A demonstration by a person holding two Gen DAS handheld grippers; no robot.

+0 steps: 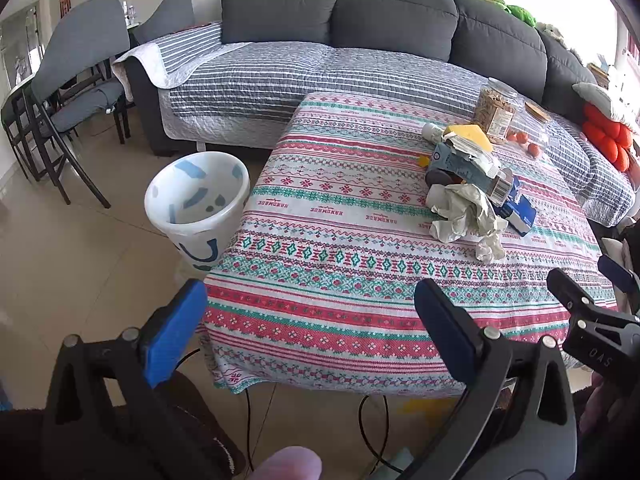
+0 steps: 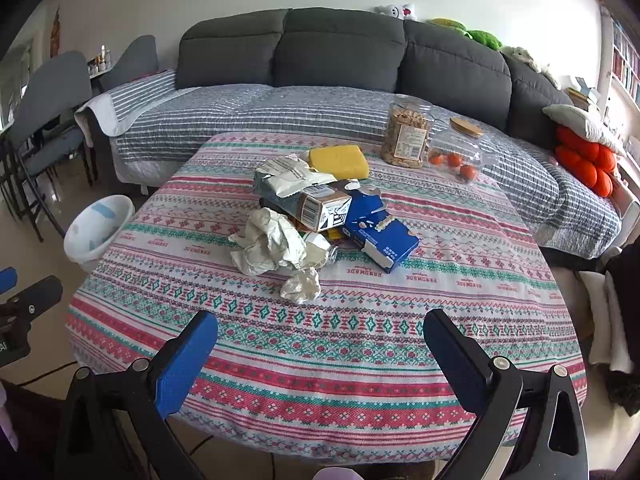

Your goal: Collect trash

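A heap of trash lies mid-table on the patterned tablecloth (image 2: 320,360): crumpled white paper (image 2: 272,246), a small paper ball (image 2: 301,285), a brown carton (image 2: 320,206), a blue carton (image 2: 380,236) and a torn grey wrapper (image 2: 288,178). In the left wrist view the crumpled paper (image 1: 466,216) and cartons (image 1: 516,206) sit at the right. A white trash bin (image 1: 198,204) stands on the floor left of the table, also in the right wrist view as the bin (image 2: 100,228). My left gripper (image 1: 308,332) is open over the table's near left corner. My right gripper (image 2: 320,354) is open above the near edge, empty.
A yellow sponge (image 2: 339,161), a jar of snacks (image 2: 406,136) and a clear box with small tomatoes (image 2: 456,156) stand at the table's far side. A grey sofa (image 2: 340,52) with striped cover lies behind. Folding chairs (image 1: 76,92) stand at left. Cables (image 1: 372,420) hang under the table.
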